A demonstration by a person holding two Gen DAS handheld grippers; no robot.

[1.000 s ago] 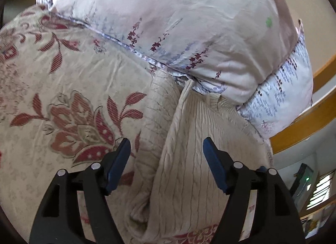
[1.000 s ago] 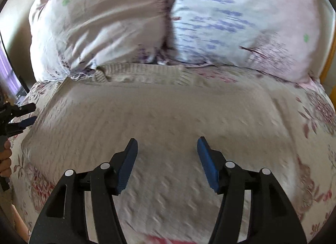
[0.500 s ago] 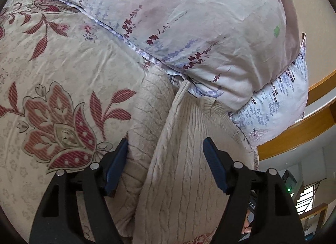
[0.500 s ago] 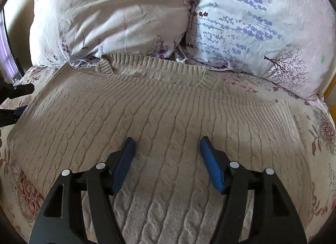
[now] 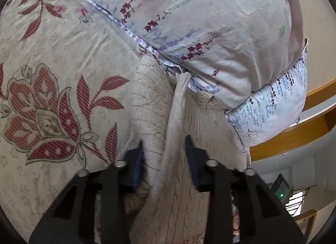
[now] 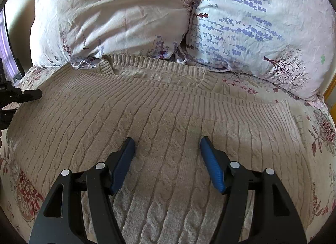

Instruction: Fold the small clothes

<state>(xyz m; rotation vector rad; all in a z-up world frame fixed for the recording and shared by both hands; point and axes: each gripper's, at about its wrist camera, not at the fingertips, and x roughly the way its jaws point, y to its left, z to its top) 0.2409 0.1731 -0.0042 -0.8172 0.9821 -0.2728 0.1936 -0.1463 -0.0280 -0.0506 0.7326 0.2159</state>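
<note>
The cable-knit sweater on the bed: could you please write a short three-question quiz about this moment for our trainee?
1. True or false: the right gripper stands open above the sweater.
2. What lies between the closing jaws of the left gripper? A) a pillow corner B) a bunched fold of the sweater C) nothing
3. What lies just beyond the sweater's ribbed edge?

Key: 1 true. 2 B. 3 Two floral pillows.
</note>
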